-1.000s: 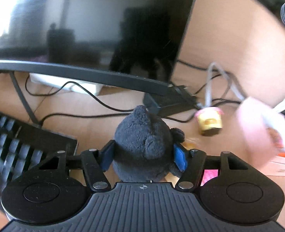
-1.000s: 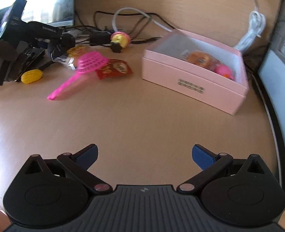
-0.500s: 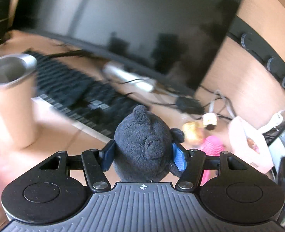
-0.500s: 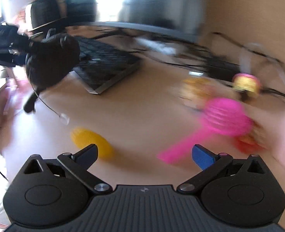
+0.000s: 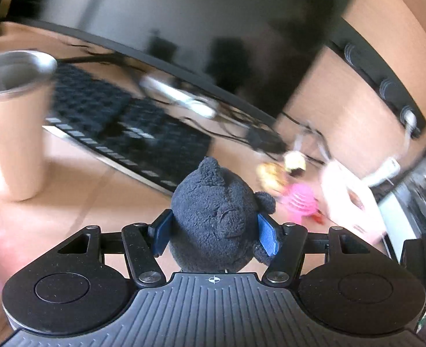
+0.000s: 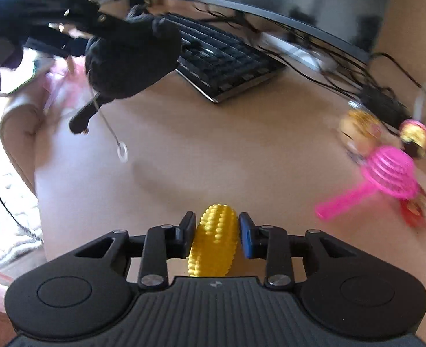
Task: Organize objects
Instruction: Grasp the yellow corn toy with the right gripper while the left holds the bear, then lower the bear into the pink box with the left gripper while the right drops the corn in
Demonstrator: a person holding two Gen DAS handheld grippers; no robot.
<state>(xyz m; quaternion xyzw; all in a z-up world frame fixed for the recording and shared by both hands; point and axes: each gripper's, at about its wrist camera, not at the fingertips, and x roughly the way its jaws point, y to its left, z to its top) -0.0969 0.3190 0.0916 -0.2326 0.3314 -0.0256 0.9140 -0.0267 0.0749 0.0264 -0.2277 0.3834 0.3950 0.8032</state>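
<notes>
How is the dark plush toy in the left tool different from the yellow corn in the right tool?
The plush toy is dark, fuzzy and rounded with ears; the toy corn is bright yellow, bumpy and elongated. The plush toy bulges wider than the left tool, while the corn fits narrowly inside the right tool. Both sit between blue pads, each tool shut on its toy.

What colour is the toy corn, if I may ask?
Yellow; the corn shows best in the right wrist view.
</notes>
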